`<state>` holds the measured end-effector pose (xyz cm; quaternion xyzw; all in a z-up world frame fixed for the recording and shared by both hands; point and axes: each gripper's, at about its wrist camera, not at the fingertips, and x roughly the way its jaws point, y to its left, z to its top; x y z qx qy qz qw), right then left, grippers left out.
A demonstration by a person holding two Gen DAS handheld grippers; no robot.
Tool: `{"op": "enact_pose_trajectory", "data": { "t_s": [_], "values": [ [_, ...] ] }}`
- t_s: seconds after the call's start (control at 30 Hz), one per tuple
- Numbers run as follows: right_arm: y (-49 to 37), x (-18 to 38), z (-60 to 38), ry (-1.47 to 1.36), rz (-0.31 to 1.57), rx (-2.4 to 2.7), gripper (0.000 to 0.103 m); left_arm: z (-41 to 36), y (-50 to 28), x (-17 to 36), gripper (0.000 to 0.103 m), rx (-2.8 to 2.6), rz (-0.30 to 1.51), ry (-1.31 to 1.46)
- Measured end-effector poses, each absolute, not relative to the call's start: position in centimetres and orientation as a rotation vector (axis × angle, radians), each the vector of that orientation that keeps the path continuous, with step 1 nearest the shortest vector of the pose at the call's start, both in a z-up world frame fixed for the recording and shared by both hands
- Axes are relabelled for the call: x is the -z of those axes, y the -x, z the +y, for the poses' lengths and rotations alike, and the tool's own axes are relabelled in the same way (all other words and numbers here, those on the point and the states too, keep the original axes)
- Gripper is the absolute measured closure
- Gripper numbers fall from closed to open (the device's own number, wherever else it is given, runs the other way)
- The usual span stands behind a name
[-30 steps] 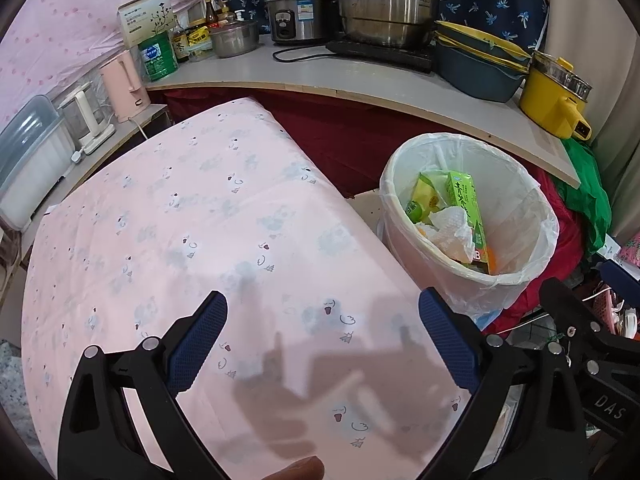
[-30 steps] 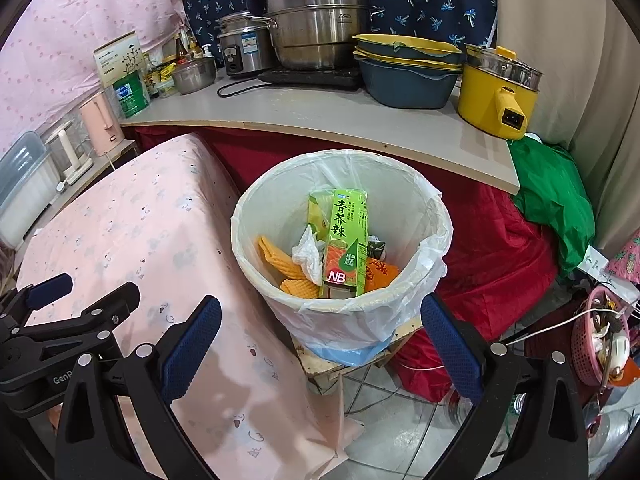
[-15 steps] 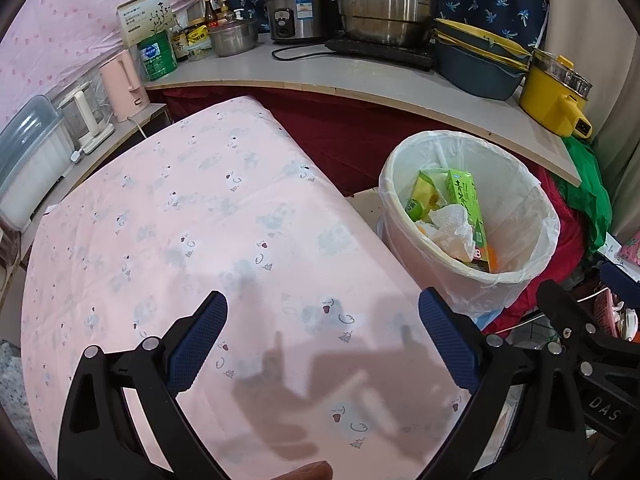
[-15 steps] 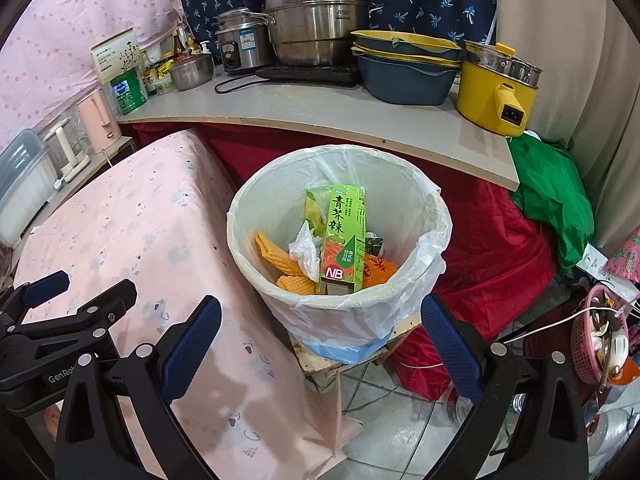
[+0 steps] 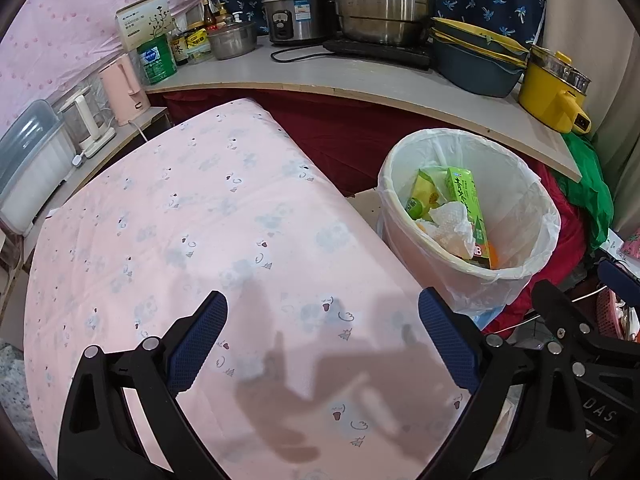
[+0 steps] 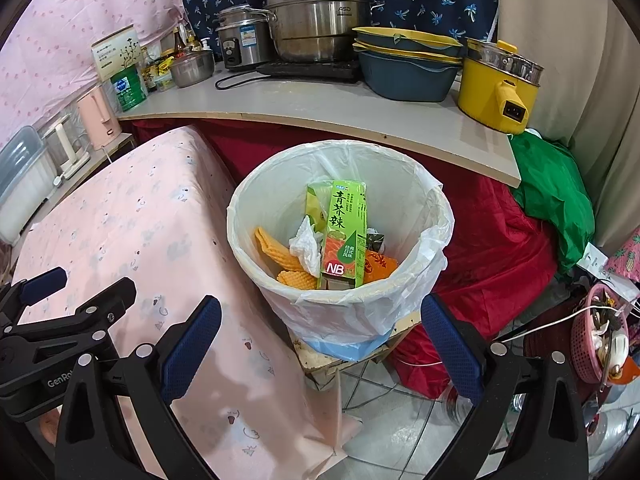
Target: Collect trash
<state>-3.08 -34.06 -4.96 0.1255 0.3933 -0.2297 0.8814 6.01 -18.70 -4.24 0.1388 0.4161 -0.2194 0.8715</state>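
I'm holding both grippers wide open w/ nothing in them: left gripper [image 5: 322,342] hovering over the pink tablecloth [image 5: 208,216], right gripper [image 6: 320,344] facing the bin [image 6: 434,216]. Green carton [image 6: 344,236], tissue [image 6: 308,246] etc. are sitting inside it.

Both wrist views look down — sharing trash bin [image 5: 472,216], table [image 6: 132,240]

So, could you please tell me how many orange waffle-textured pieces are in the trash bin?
2. One orange piece leans against the left inner wall of the bin; the other lies lower, near the front, beside the green carton. More may be hidden under the tissue.
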Motion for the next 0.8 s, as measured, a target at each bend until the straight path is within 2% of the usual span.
{"op": "enact_pose_trajectory", "data": {
  "t_s": [0.8],
  "values": [
    [3.12,5.03,-34.08,-0.262,0.819,0.477,0.007,-18.6,-5.92,4.35,0.011,0.456,0.876,-0.294]
  ]
}}
